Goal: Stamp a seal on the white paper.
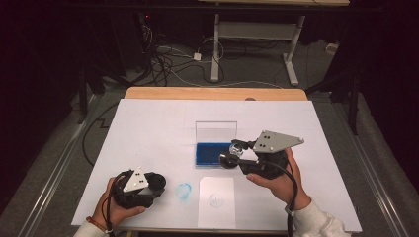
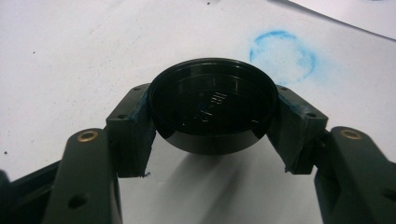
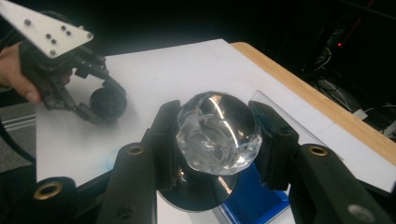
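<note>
**Stamp held over ink pad, cap parked lower left**

Left gripper [image 1: 157, 185], lower left: clenched on black cap [image 2: 212, 109]. Paper slip [image 1: 216, 201], bottom centre. Right gripper [image 1: 237, 154], centre-right: grasping clear-knobbed stamp [image 3: 215, 133], just above blue ink pad [image 1: 210, 154]; slip lies below-left of it.

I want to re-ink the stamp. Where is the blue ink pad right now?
In the high view the blue ink pad sits mid-table, just left of the right gripper, before its raised clear lid.

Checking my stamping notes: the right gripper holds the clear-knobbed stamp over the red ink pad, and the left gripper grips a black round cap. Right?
Not quite: the ink pad is blue, as the high view shows. The right gripper does hold the clear-knobbed stamp over it, and the left gripper grips the black round cap.
</note>
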A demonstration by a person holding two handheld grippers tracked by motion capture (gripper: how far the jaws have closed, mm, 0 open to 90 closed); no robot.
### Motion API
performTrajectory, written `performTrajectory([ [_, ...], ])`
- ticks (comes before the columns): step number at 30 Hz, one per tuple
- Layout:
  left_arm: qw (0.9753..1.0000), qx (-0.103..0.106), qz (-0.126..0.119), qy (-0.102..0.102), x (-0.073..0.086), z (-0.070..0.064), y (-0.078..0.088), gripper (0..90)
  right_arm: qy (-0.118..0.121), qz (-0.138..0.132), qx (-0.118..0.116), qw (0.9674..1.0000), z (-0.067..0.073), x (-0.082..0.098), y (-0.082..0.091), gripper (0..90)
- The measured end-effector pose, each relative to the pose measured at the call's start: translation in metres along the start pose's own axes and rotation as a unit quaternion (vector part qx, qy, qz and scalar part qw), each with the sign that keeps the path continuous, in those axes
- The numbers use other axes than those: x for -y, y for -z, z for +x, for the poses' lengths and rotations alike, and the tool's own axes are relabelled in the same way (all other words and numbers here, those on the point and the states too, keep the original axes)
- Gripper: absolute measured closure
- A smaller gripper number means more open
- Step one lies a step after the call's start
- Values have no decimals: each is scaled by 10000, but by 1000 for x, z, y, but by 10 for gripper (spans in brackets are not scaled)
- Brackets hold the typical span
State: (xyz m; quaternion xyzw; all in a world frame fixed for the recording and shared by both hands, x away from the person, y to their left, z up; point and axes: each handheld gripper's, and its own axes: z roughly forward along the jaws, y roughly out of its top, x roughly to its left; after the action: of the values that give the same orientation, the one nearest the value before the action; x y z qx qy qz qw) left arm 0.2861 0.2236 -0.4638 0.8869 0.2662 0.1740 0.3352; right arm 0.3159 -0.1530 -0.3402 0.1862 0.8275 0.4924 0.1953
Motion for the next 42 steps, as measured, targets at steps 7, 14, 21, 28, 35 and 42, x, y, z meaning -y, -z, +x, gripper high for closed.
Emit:
performTrajectory([
  [7, 10000, 9, 10, -5, 0, 0, -1, 366, 74, 181, -175, 9997, 13, 8, -7, 573],
  [14, 10000, 24, 15, 2, 0, 0, -1, 366, 149, 377, -325, 9986, 24, 17, -16, 574],
  [21, 10000, 29, 18, 8, 0, 0, -1, 367, 231, 561, -457, 9971, 32, 26, -24, 574],
  [28, 10000, 33, 28, 1, 0, 0, -1, 366, 214, 670, -547, 9960, 38, 32, -29, 574],
  [35, 10000, 36, 41, 6, 0, 0, -1, 366, 248, 819, -619, 9944, 42, 38, -34, 573],
  [42, 10000, 31, 56, -8, 0, 0, -2, 366, 311, 1093, -763, 9906, 50, 45, -44, 573],
])
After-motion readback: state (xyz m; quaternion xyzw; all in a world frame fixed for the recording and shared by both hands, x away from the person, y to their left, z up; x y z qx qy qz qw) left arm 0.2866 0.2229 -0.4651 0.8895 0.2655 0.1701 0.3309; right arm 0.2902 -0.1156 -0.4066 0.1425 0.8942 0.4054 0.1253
